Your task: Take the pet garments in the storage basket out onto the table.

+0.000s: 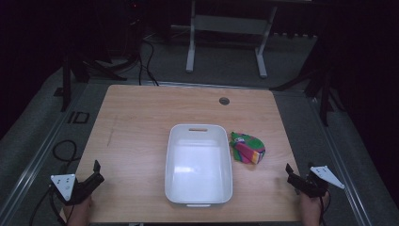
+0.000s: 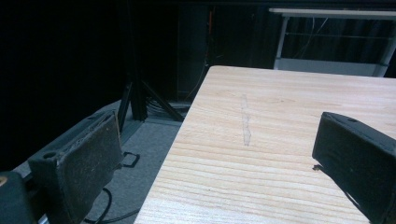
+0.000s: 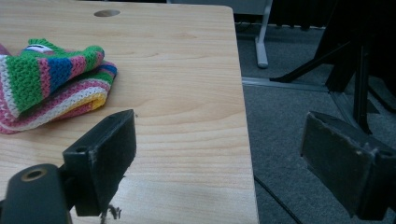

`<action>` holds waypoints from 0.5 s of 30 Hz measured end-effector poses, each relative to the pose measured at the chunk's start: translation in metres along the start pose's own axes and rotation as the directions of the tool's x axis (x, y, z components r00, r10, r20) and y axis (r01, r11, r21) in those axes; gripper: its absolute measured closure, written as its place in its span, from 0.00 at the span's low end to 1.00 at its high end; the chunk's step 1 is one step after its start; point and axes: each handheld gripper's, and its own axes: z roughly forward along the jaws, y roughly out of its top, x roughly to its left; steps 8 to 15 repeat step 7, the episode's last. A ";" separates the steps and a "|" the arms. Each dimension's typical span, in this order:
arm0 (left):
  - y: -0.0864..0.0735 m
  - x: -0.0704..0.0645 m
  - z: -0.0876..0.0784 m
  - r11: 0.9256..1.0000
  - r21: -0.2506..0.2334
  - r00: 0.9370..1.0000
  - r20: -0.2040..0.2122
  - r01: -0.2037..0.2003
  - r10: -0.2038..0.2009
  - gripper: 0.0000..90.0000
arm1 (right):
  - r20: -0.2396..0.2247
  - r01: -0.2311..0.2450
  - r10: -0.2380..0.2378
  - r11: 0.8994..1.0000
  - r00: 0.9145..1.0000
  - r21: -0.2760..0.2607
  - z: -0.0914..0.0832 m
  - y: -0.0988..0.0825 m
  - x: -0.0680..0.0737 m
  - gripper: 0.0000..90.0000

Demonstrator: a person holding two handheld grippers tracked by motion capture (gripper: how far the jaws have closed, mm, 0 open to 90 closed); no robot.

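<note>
High view first: your left gripper [image 1: 96,172] sits at the near left corner of the wooden tabletop [image 1: 136,122], and your right gripper [image 1: 291,173] sits at the near right corner. Each is held in a hand at the bottom edge of that view, with a grey three-cornered plate on top. Both sets of jaws are spread wide and hold nothing.

A white rectangular plastic tub [image 1: 199,163] stands in the middle of the tabletop, nearer the near edge than the far one. It has a slot handle in its far rim, and its inside shows only bare white floor. Just beside the tub's right wall, toward its far end, lies a folded crocheted cloth [image 1: 247,147] striped in green, pink, blue, white and yellow. Whether the cloth touches the tub cannot be told. A round cable hole [image 1: 224,100] is cut in the tabletop near the far edge, right of centre.

Left gripper view: your jaws stand far apart, one over the floor beyond the left edge, the other over the wood. A pale streak [image 2: 245,122] runs along the grain between them.

Right gripper view: the jaws straddle the right edge of the tabletop, wide apart. The crocheted cloth [image 3: 51,81] lies ahead of the jaw over the wood, clear of it. Grey carpet [image 3: 289,116] shows beyond the edge.
</note>
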 end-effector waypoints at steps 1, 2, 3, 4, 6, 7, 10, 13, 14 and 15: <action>0.000 0.000 0.000 1.000 -0.001 1.000 0.000 0.000 0.000 0.02 | 0.000 -0.002 0.002 1.000 1.000 0.004 0.000 0.000 0.000 0.12; 0.000 0.000 0.000 1.000 -0.001 1.000 0.000 0.000 0.000 0.02 | -0.002 -0.001 0.001 1.000 1.000 0.009 0.001 0.000 0.000 0.13; 0.000 0.000 0.000 1.000 0.000 1.000 0.000 0.000 0.000 0.02 | -0.008 -0.003 0.004 1.000 1.000 0.013 0.001 0.000 0.000 0.14; 0.000 0.000 0.000 1.000 0.001 1.000 -0.002 0.001 -0.001 0.02 | -0.020 -0.003 0.003 1.000 1.000 0.014 0.002 0.001 0.000 0.14; 0.000 0.000 0.000 1.000 0.001 1.000 -0.001 0.000 0.000 0.02 | -0.025 0.001 0.000 1.000 1.000 0.013 0.002 0.001 0.000 0.14; 0.000 0.000 0.000 1.000 0.001 1.000 0.000 0.001 -0.001 0.02 | -0.027 -0.002 0.002 1.000 1.000 0.010 0.002 0.001 0.001 0.14; 0.000 0.000 0.000 1.000 0.001 1.000 0.000 0.001 -0.001 0.02 | -0.027 -0.002 0.002 1.000 1.000 0.010 0.002 0.001 0.001 0.14; 0.000 0.000 0.000 1.000 0.001 1.000 0.000 0.001 -0.001 0.02 | -0.027 -0.002 0.002 1.000 1.000 0.010 0.002 0.001 0.001 0.14; 0.000 0.000 0.000 1.000 0.001 1.000 0.000 0.001 -0.001 0.02 | -0.027 -0.002 0.002 1.000 1.000 0.010 0.002 0.001 0.001 0.14; 0.000 0.000 0.000 1.000 0.001 1.000 0.000 0.001 -0.001 0.02 | -0.027 -0.002 0.002 1.000 1.000 0.010 0.002 0.001 0.001 0.14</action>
